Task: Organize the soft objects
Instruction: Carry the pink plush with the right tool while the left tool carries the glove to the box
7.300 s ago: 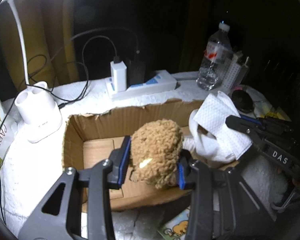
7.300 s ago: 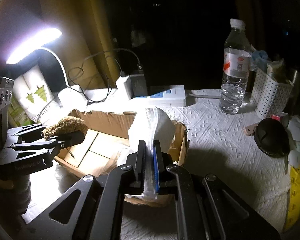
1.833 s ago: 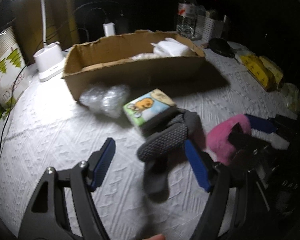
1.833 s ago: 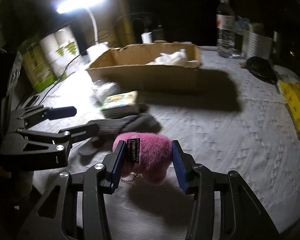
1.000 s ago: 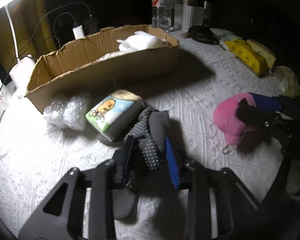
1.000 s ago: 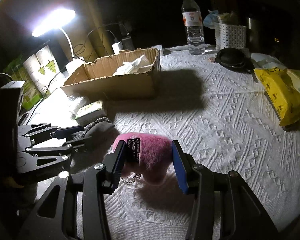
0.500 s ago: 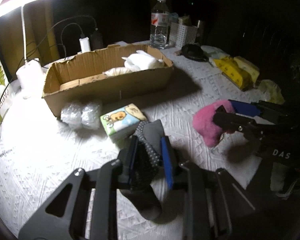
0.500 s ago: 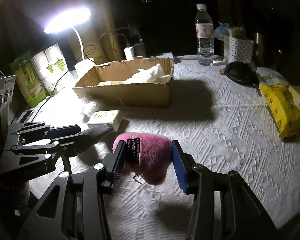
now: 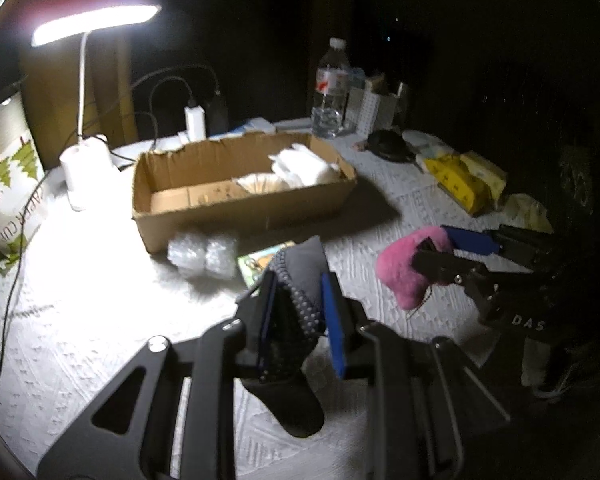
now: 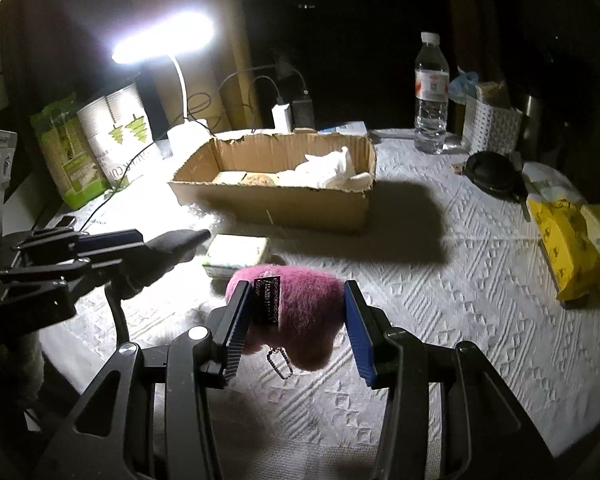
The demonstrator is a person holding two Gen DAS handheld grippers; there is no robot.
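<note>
My left gripper (image 9: 298, 312) is shut on a grey sock (image 9: 296, 300) with grip dots and holds it above the white cloth; it also shows in the right wrist view (image 10: 168, 248). My right gripper (image 10: 300, 316) is shut on a pink fluffy plush (image 10: 300, 300), also seen in the left wrist view (image 9: 408, 264), lifted off the table. The open cardboard box (image 9: 240, 216) (image 10: 284, 200) stands ahead and holds a white tissue wad (image 10: 328, 172) and a brown plush (image 10: 260, 180).
A bubble-wrap wad (image 9: 202, 254) and a cartoon tissue pack (image 10: 238, 256) lie in front of the box. A desk lamp (image 9: 86, 152), chargers, a water bottle (image 10: 431, 96), a white basket (image 10: 490, 124), a black pouch (image 10: 490, 176) and yellow packs (image 10: 560, 240) stand around.
Both grippers have risen and moved toward the box, carrying the sock and the pink plush. The sock now hangs clear of the cloth.
</note>
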